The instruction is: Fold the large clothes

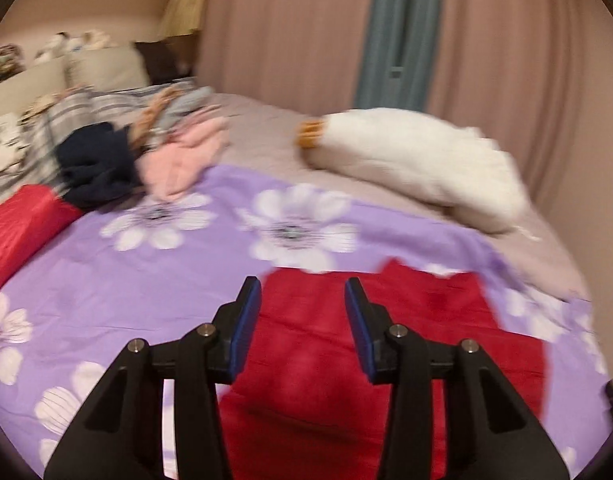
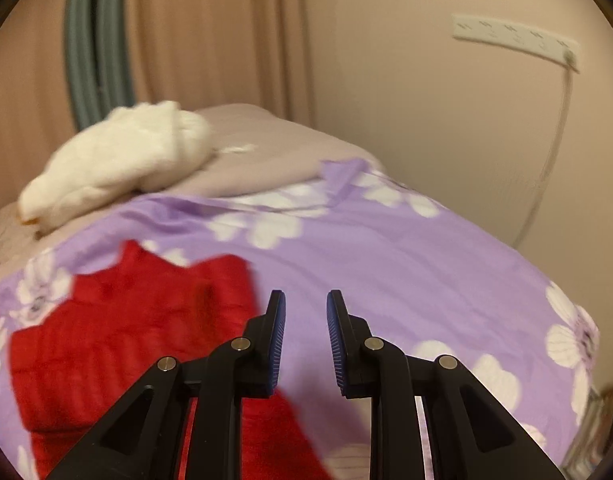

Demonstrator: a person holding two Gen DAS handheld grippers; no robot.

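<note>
On the bed's far left lies one pile of loose clothes, dark, pink and striped, beside one red cushion. One purple sheet with white flowers covers the bed. One red garment lies flat on it. The left hand-held gripper hovers over the garment, its two blue pads apart, nothing between them. The right hand-held gripper stands just right of the garment's edge, jaws narrow with a visible gap, holding nothing. One white plush toy rests behind.
</note>
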